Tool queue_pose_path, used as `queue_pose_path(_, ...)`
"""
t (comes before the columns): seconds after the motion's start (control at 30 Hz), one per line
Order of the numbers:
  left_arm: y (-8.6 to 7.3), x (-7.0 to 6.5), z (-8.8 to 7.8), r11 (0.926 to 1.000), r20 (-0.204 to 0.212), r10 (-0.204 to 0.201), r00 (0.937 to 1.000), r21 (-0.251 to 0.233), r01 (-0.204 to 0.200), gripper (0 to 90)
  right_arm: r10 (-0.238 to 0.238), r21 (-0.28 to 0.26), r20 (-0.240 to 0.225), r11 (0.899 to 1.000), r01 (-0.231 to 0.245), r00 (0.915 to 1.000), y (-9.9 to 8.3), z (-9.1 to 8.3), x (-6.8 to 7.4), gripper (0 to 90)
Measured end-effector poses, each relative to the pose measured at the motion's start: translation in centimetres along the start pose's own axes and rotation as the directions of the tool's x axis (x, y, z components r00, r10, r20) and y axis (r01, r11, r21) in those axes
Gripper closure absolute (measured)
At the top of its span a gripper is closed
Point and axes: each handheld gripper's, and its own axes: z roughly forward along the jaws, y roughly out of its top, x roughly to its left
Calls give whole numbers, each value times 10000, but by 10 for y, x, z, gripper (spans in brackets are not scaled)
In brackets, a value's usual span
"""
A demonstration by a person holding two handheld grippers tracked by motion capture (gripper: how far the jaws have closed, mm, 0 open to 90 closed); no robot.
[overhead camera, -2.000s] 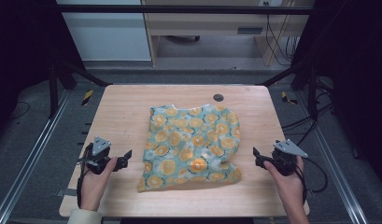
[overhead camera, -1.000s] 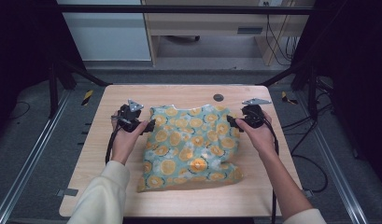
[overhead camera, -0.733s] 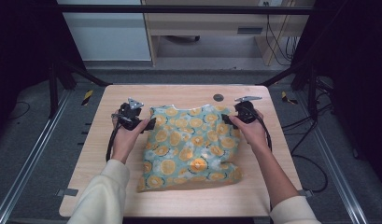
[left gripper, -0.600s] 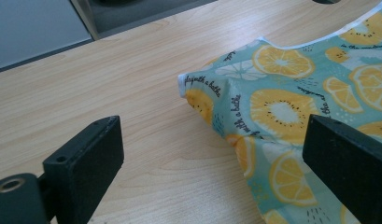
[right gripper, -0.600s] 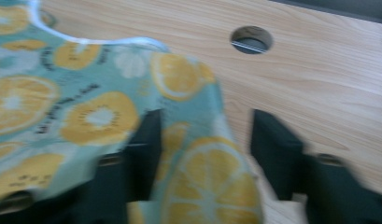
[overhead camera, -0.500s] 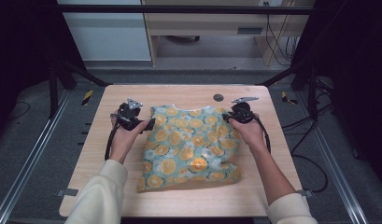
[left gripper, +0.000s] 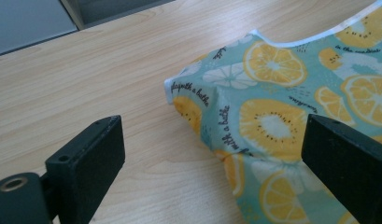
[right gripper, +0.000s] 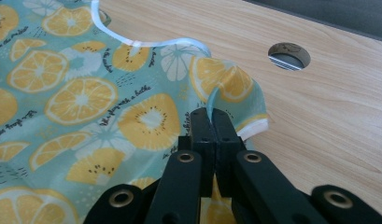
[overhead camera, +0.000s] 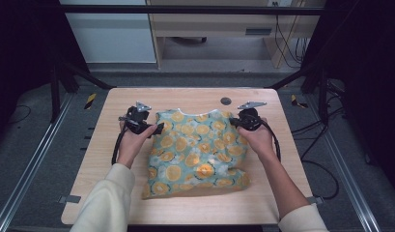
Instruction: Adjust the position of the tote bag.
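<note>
Presently, right gripper (right gripper: 211, 122) is clamped on the lemon-print cloth's (overhead camera: 197, 147) far right corner, left gripper (left gripper: 212, 154) gaping wide at its far left corner, presumably to lift both.

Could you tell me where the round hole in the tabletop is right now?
In the high view the hole sits near the table's far edge, right of centre, just beyond the cloth and the right gripper.
</note>
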Motion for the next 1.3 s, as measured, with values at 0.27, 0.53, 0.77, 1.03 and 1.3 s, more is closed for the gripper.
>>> queue_pose_path(0.27, -1, -2, 19, 9983, 360, -311, 9989, 511, 293, 58, -237, 6, -105, 9997, 237, 9997, -1, -5, 2, 900)
queue_pose_path(0.53, -6, -8, 26, 9975, 758, -426, 9962, 593, 382, 74, -154, -85, -204, 9998, 152, 9997, -5, -8, 2, 900)
queue_pose_path(0.77, -9, -14, 33, 9940, 975, -167, 9951, 1089, 60, 219, -225, -131, -282, 9997, 221, 9993, -5, -9, 3, 900)
queue_pose_path(1.03, -14, -17, 35, 9898, 1132, -104, 9935, 1424, -59, 645, -253, -176, -298, 9995, 248, 9992, -4, -11, 3, 900)
queue_pose_path(1.3, -16, -15, 32, 9902, 1434, -323, 9891, 1391, 122, 890, -225, -179, -289, 9996, 219, 9993, -3, -13, 2, 900)
